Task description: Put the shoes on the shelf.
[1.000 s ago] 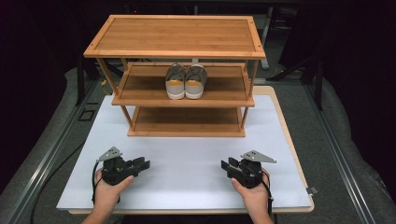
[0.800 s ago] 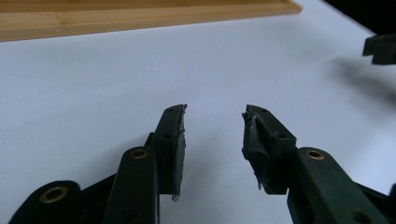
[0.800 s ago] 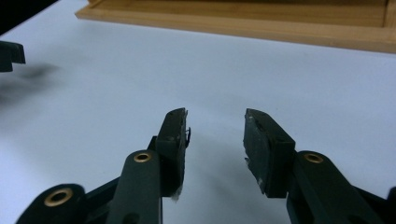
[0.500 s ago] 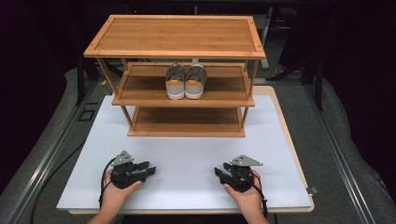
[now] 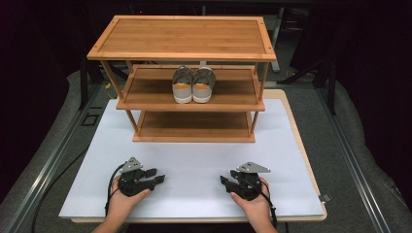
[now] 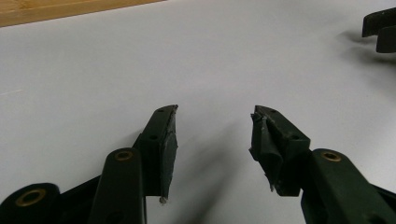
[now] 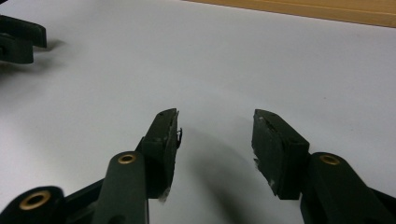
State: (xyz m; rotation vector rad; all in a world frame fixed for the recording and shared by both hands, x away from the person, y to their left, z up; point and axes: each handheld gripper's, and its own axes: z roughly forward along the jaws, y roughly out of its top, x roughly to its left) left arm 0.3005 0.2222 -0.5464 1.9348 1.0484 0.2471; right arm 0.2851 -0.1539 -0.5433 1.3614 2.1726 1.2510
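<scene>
The left gripper (image 5: 158,177) is lying low near the person's edge, held from behind by the left hand (image 5: 127,194), with its tips pointing inward toward the right gripper (image 5: 224,180), which the right hand (image 5: 250,198) is holding the same way from the opposite side. Both forearms are coming in from the bottom of the high view, and the two grippers are facing each other, well apart. The jaws of each have just been opening and are standing wide apart, with nothing between the pads (image 6: 169,140) in either gripper view.
</scene>
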